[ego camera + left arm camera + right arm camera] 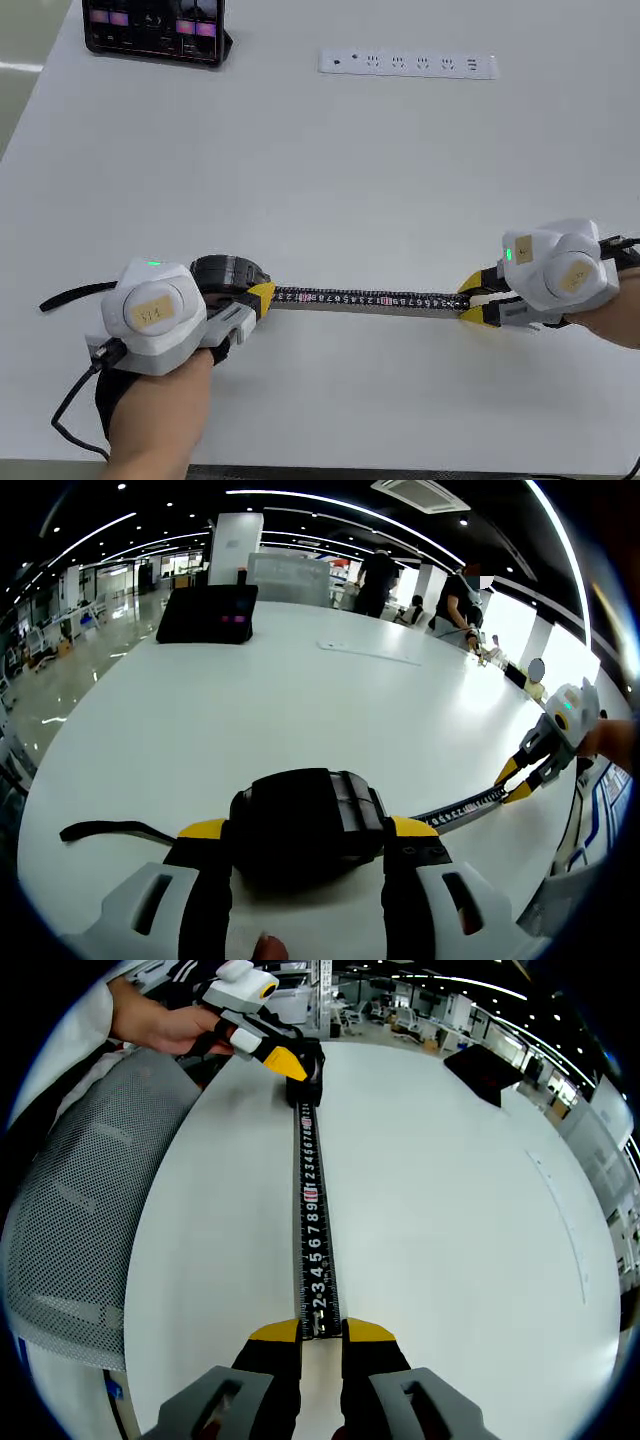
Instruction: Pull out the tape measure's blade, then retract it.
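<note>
Nearest the person, the left tongs [308, 830] are clenched around the black, rubber-ribbed tape measure case [228, 272], which rests on the white desk [330, 170] close to its near edge. The right tongs [320, 1332] pinch the end of the dark, numbered steel blade [360, 298], which lies drawn out flat across the desk between the two. The pull looks done and the retraction is not yet begun. The likeliest trouble is the blade's tip slipping from that thin pinch (the spring would probably whip it back), or the case twisting in the left grip and kinking the blade. The near edge leaves little room backwards. Ahead the desk lies open, with the white power strip [408, 63] and the black screen stand [155, 28] well apart at the far side.
</note>
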The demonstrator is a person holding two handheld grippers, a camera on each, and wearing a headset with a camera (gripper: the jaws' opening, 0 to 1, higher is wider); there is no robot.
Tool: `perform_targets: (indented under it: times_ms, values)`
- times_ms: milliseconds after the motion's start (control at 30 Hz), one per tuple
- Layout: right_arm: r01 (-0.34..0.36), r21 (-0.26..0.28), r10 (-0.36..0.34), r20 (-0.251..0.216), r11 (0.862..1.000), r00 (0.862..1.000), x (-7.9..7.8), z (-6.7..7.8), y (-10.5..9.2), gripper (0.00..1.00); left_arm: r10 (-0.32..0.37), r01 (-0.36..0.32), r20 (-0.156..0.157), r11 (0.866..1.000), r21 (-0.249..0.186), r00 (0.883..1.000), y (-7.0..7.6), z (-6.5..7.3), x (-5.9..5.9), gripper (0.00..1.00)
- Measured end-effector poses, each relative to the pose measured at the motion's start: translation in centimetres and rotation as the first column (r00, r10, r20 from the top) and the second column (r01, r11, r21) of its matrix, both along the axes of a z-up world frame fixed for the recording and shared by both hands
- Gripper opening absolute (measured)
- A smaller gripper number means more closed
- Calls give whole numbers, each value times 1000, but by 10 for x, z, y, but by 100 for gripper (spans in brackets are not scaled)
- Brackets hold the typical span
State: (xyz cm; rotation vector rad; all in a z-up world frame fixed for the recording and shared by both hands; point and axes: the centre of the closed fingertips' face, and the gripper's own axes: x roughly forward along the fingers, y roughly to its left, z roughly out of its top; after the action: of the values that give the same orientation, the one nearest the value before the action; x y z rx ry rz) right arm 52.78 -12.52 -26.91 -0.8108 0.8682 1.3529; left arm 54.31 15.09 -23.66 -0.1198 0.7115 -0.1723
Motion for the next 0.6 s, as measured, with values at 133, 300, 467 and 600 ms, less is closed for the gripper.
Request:
perform_targets:
  times_ms: [133,300,467,600]
  values:
    - [-11,-1,11,1,1000,1000,0,1,4,11,-1,1,-3,1000,-2,1000,0,0,0,56]
    - [-12,2,12,-2,1000,1000,-1,2,6,11,0,0,-5,1000,-6,1000,0,0,0,56]
    - [-17,9,17,-5,1000,1000,-1,2,13,11,0,0,-6,1000,-10,1000,0,0,0,56]
    - [-22,16,22,-6,1000,1000,-1,1,17,11,-1,0,-7,1000,-15,1000,0,0,0,56]
